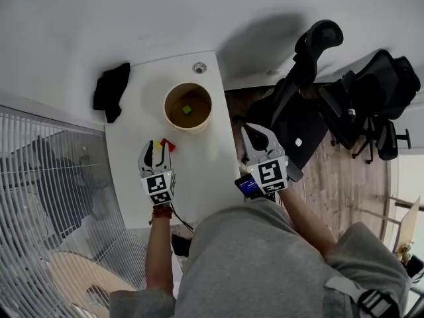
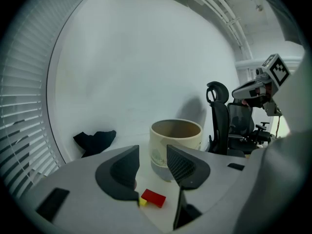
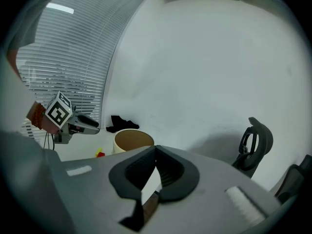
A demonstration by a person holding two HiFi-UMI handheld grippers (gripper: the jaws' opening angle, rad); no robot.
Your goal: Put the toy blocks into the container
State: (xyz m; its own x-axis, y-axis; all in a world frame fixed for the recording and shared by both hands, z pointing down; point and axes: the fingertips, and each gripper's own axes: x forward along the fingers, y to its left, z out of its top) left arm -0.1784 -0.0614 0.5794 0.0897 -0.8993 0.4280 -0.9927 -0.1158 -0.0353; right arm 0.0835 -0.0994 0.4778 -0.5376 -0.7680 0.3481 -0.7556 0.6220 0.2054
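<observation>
My left claw [image 1: 154, 148] hangs over the near-left part of the narrow white table [image 1: 205, 177]. Its 2 jaws stand wide apart and hold nothing. The red block [image 2: 154, 198] and the yellow block [image 2: 143, 202] lie side by side on the table low between those jaws, and neither pad touches them. My right claw [image 3: 155, 150] is off the table's right edge, over the wooden floor. Its 2 jaws are closed tip to tip with nothing in them.

The table is bare between the 2 loose blocks and the container [image 2: 185, 139], which stands toward the far end, nearer the right edge than the left. To the left, window blinds [image 1: 46, 177] run close along the table's long edge. To the right, black office chairs [image 1: 298, 78] crowd the floor just beyond the right claw.

I count 3 blocks: 1 red and 1 yellow on the table, and 1 green block [image 1: 187, 110] lying in the bottom of the 1 container. There is also 1 black cloth [image 1: 111, 90] draped over the far-left corner, and 1 small round fitting [image 1: 199, 67] at the far edge.

From my left claw's own camera the yellow block is half hidden behind the left jaw. I can make out at least 2 chairs, but they overlap too much for a sure count. My body hides the table's near edge.
</observation>
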